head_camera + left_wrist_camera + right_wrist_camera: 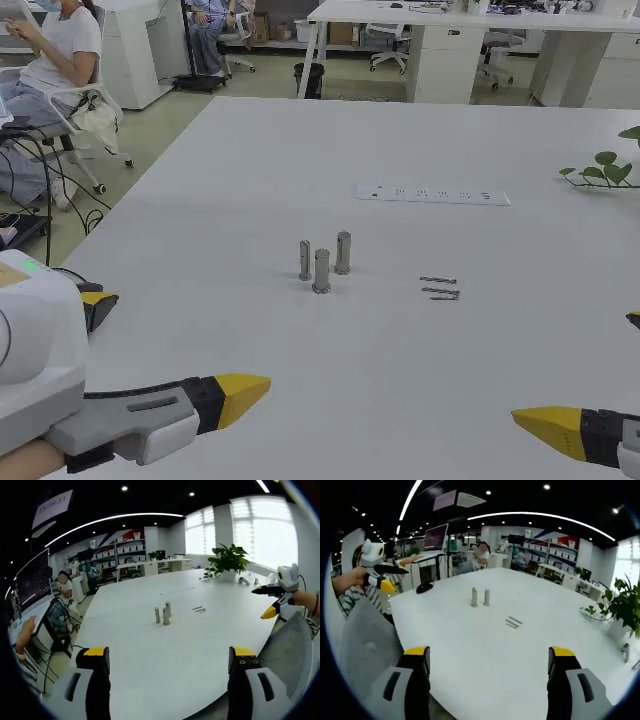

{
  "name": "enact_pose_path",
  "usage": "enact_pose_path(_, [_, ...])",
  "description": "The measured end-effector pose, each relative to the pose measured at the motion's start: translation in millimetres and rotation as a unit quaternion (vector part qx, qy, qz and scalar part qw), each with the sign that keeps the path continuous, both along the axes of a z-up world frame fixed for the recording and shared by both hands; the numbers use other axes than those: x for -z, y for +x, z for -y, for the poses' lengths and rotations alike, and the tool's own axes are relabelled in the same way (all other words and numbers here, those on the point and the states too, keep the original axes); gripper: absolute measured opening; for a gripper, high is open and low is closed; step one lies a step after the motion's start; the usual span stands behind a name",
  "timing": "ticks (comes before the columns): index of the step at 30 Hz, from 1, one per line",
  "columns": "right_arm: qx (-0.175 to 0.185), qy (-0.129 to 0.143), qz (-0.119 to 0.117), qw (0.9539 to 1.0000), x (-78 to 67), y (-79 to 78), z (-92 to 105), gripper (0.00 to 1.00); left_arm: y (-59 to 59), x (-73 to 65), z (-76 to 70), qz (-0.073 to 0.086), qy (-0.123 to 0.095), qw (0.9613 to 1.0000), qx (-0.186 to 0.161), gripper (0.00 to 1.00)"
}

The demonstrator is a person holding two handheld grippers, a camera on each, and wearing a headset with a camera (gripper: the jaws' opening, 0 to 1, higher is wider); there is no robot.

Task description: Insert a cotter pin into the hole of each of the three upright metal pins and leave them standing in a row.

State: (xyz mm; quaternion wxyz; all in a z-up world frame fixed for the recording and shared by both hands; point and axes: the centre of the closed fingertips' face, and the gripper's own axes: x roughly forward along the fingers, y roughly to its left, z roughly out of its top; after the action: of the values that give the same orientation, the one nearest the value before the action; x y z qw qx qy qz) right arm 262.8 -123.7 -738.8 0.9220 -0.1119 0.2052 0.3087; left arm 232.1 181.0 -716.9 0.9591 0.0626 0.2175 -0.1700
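Centrally on the white table (300, 400) stood the three metal pins (322, 270), all upright and bunched close together, with the middle one nearest the person and the other two just behind it to either side, so they formed a shallow triangle rather than a straight line. Just to their right, apart from them, the cotter pins (439, 288) lay flat on the tabletop, side by side; their exact count was too small to tell. None of the metal pins could be seen to carry a cotter pin. Farther back lay a white power strip (430, 194), and a plant (604, 171) reached in at the right edge. The left gripper (180, 340) hung low at the near left, its yellow-tipped jaws spread wide with nothing between them. The right gripper (582, 370) sat at the near right, likewise spread wide and empty. Both were well apart from the metal pins and the cotter pins. In each gripper view the own jaws rose far apart, framing the metal pins in the distance. A seated person (58, 50) was beyond the table's left side.
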Motion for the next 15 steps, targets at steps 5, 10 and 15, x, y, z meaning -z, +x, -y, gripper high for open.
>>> enact_pose_path(5, [0.005, 0.014, -0.004, 0.9999, -1.2, -1.3, 0.5, 0.90, -1.2, 0.7, 0.2, -0.001, 0.003, 1.0000, 0.001, 0.91])
enact_pose_path(10, [-0.006, 0.000, -0.005, 1.0000, 0.8, -3.6, -0.5, 0.91, -2.5, 2.7, 0.2, -0.004, -0.007, 1.0000, -0.004, 0.91])
enact_pose_path(15, [-0.006, 0.003, -0.007, 0.9999, 1.8, -3.7, -1.5, 0.93, -2.8, 2.7, 0.5, -0.003, -0.007, 1.0000, -0.001, 0.92])
